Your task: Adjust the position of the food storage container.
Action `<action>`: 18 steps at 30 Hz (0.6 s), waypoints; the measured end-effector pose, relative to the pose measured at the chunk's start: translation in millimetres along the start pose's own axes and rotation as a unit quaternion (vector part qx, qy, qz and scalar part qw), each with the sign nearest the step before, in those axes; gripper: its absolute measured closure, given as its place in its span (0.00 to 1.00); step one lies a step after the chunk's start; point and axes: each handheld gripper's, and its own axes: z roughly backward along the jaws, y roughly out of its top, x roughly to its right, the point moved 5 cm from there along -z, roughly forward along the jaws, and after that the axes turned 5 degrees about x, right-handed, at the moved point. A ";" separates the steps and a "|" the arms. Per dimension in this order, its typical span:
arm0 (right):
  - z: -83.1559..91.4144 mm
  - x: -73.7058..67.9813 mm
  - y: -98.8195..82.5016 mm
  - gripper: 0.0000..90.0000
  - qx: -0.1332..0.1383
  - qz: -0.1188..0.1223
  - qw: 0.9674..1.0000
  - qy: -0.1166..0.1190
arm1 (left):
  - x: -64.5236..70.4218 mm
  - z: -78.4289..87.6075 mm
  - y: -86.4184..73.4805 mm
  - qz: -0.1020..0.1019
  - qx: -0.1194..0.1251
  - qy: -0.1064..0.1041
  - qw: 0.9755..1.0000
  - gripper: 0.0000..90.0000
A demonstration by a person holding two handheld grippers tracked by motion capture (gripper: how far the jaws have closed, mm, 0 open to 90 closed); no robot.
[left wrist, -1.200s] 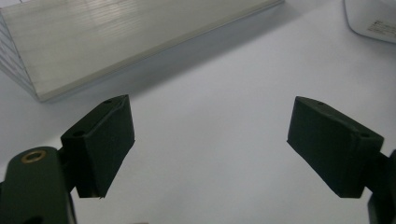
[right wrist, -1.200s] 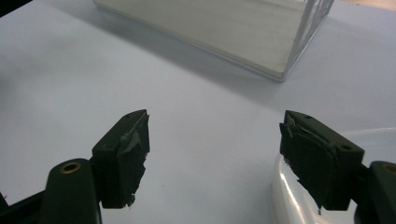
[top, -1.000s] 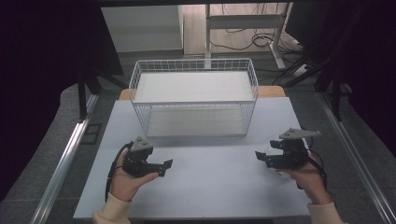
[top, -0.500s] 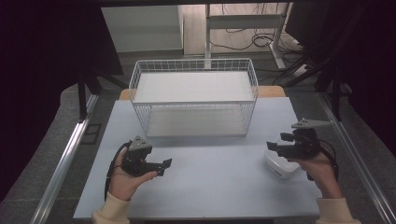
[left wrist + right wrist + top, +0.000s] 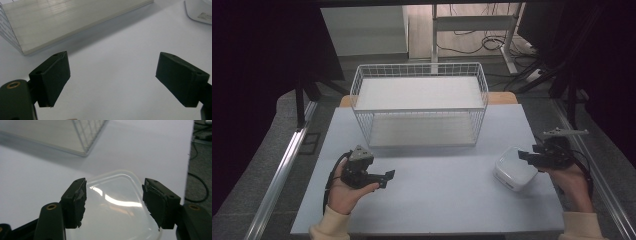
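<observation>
A white container sits lid-up on the pale tabletop, right of the wire basket, its long axis running diagonally away from the basket. The right gripper has been closing, its jaws astride the container without pressing it. The left gripper is open. Beyond the basket, cables lie on the floor.
</observation>
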 end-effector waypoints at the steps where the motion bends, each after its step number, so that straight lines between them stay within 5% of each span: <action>1: 0.1 3.9 -1.5 0.41 -0.001 -0.004 1.000 -0.005 | 0.0 0.0 0.0 0.000 0.000 0.000 1.000 0.14; 13: 8.2 58.0 -23.4 0.71 -0.028 -0.043 0.997 -0.065 | 1.8 -1.0 0.3 -0.006 0.001 0.002 1.000 0.14; 18: 4.9 66.3 -32.2 0.90 -0.050 -0.028 0.996 -0.075 | 1.1 -0.8 0.6 -0.008 0.002 0.004 1.000 0.14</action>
